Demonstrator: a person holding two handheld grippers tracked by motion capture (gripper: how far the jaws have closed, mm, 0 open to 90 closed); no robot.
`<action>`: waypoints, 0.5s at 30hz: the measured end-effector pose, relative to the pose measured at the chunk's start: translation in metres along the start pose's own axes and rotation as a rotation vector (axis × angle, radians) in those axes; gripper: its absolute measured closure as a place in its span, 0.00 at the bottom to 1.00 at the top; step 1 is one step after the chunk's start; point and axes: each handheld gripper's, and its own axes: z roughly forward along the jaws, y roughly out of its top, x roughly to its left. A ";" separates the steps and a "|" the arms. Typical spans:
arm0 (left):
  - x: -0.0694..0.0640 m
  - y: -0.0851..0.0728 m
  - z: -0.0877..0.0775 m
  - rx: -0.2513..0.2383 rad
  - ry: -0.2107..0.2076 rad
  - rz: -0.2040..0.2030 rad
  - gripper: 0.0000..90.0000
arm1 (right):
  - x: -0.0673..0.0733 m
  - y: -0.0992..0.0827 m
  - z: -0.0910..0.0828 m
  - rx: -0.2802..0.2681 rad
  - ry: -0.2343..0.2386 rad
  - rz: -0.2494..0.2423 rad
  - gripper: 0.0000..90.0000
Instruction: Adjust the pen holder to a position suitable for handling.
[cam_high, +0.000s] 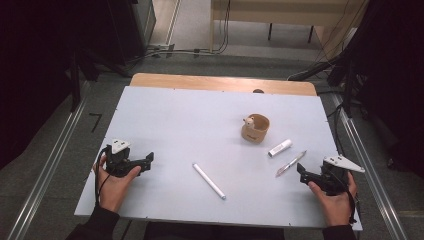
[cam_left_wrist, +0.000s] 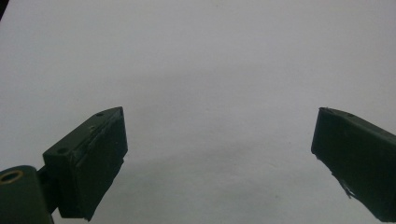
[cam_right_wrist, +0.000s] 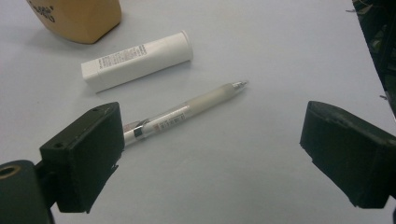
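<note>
Left hand-held gripper (cam_high: 148, 159): near left, jaws apart, empty.
Right hand-held gripper (cam_high: 301, 172): near right, jaws apart, empty.
Pen (cam_right_wrist: 184, 114): tabletop (cam_high: 190, 125), just beyond the right hand-held gripper.

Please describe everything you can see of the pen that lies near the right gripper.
The pen is slim, with a translucent frosted grip, a clear barrel bearing a printed label, a metal tip and a dark band near its rear. It lies flat on the white table, tip pointing away from the right gripper, beside a white tube without touching it. Nothing holds it; one black jaw hides its rear end.
</note>
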 end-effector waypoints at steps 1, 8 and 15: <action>0.000 0.000 0.000 0.002 -0.003 -0.003 0.04 | 0.001 0.000 0.000 -0.001 0.001 -0.002 0.05; 0.001 0.000 0.001 0.006 -0.010 -0.012 0.04 | 0.009 0.007 0.006 0.004 0.017 -0.017 0.05; 0.001 -0.002 0.004 0.021 -0.013 -0.012 0.04 | 0.017 0.012 0.014 0.010 0.031 -0.047 0.05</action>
